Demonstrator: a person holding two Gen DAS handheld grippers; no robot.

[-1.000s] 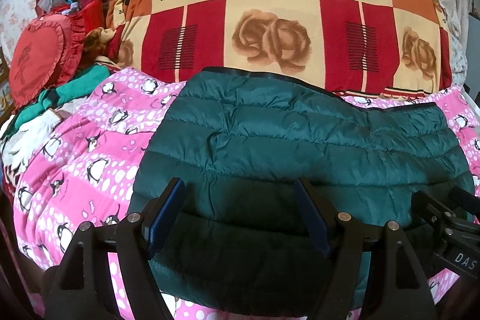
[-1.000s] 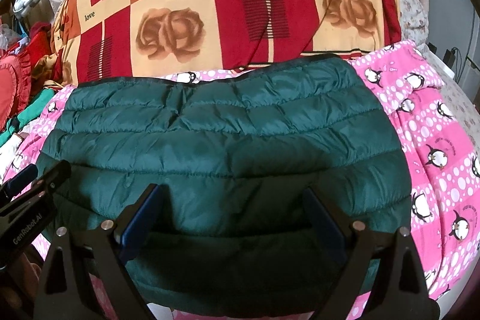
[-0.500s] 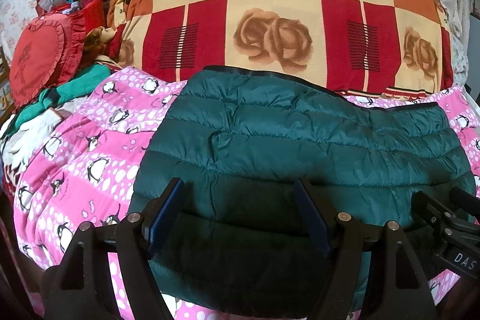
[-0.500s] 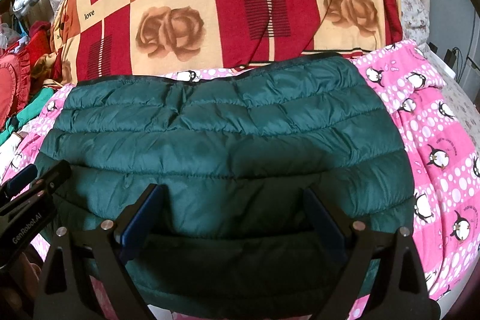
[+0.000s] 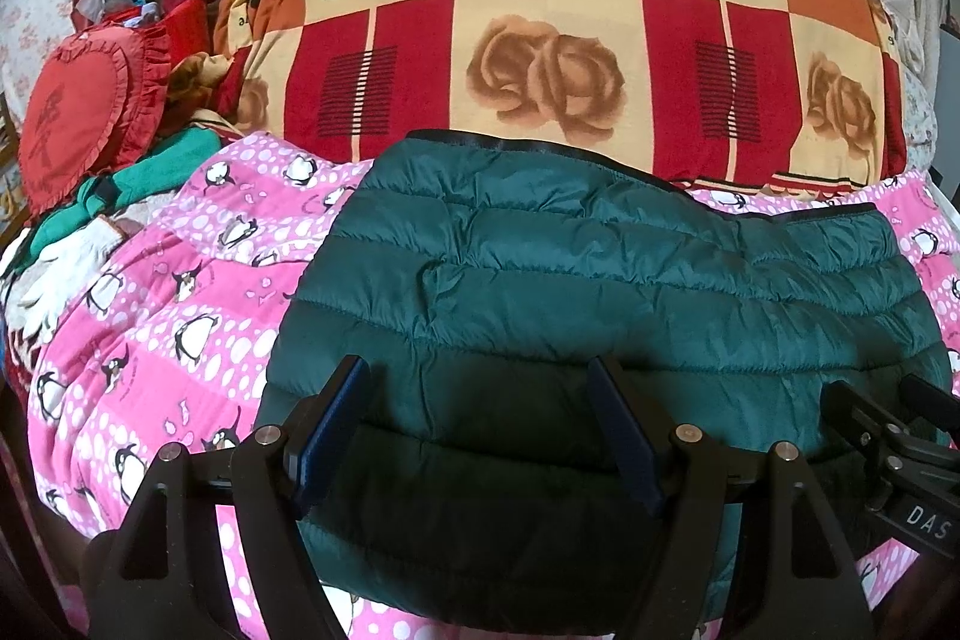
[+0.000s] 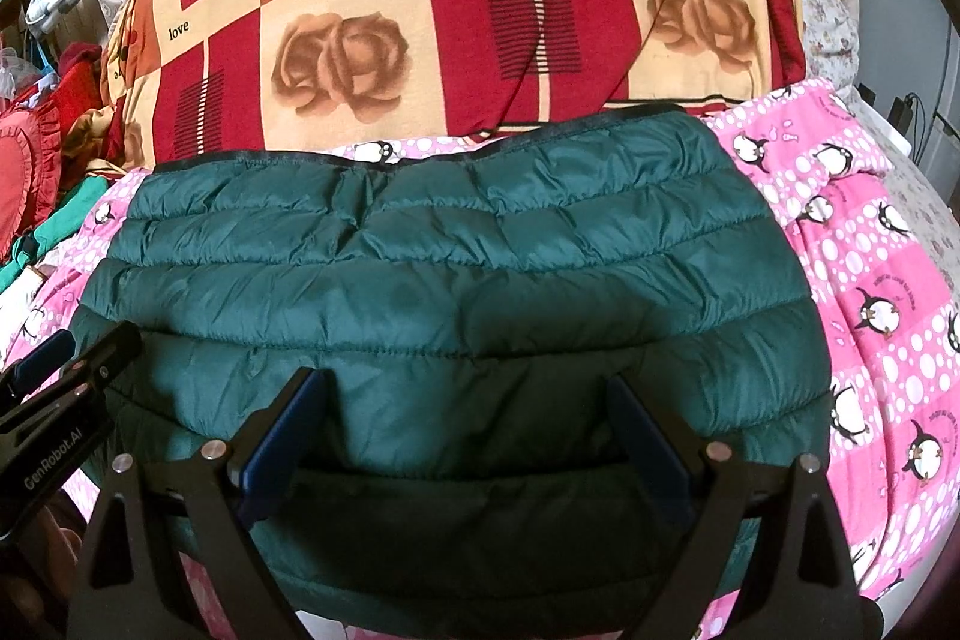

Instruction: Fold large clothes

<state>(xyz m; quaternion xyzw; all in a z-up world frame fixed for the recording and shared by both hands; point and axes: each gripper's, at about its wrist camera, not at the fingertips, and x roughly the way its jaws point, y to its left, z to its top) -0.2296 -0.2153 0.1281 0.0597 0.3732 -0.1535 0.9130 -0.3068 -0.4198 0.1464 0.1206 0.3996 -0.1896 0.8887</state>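
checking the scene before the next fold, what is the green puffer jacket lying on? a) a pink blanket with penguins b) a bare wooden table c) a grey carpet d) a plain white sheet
a: the green puffer jacket lies spread on the pink penguin-print blanket, which shows on both sides of it, with a rose-patterned quilt behind.

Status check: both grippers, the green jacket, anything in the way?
Left gripper open, right gripper open, both above the jacket's near edge. Green puffer jacket lies folded flat on the pink penguin blanket. Nothing in the way.
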